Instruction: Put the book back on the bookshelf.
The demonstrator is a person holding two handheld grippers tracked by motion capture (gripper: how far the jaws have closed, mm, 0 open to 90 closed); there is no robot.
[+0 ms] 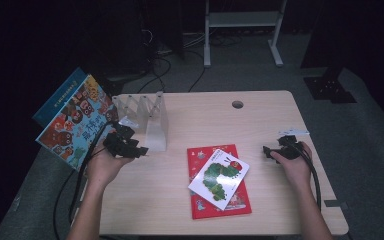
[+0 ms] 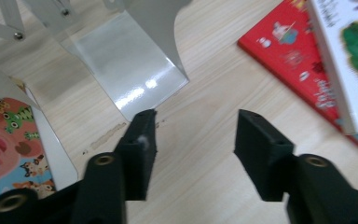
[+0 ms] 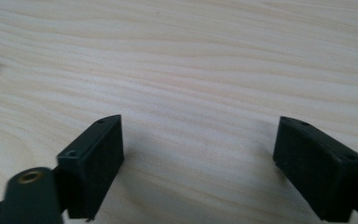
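White caterpillar picture book [image 1: 219,178] seen lying flat, askew on red hardcover book [image 1: 220,183], mid-table. Long axis run diagonally, near-left to far-right. Pair placed between both grippers: right of left gripper [image 1: 139,150], left of right gripper [image 1: 266,149]. Right gripper judged nearer, jaws spread wide, pointed toward stack. Left gripper also held wide, empty, just before clear acrylic book rack [image 1: 147,119]; colourful animal books [image 1: 75,120] leaned at rack's far side.
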